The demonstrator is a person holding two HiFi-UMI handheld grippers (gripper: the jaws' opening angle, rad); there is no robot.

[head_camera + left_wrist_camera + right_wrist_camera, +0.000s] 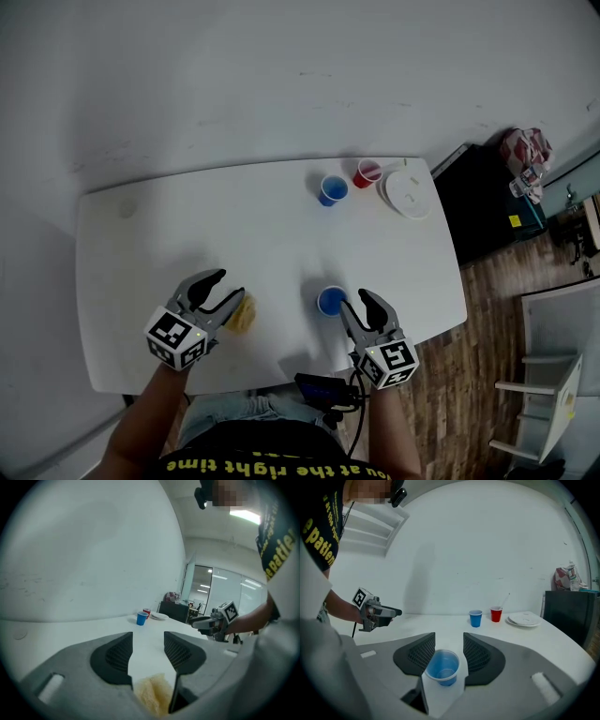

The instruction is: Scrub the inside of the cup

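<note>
A blue plastic cup stands upright on the white table near its front edge. In the right gripper view the cup sits between the jaws of my right gripper, which is open; its pads do not press the cup. In the head view the right gripper is just right of the cup. A yellow sponge lies on the table beside my left gripper. In the left gripper view the sponge lies low between the jaws of that gripper, which is open and not squeezing it.
At the table's far right stand a second blue cup, a red cup with a stick in it, and a stack of white plates. A black cabinet stands beyond the right edge. A black device hangs at the person's waist.
</note>
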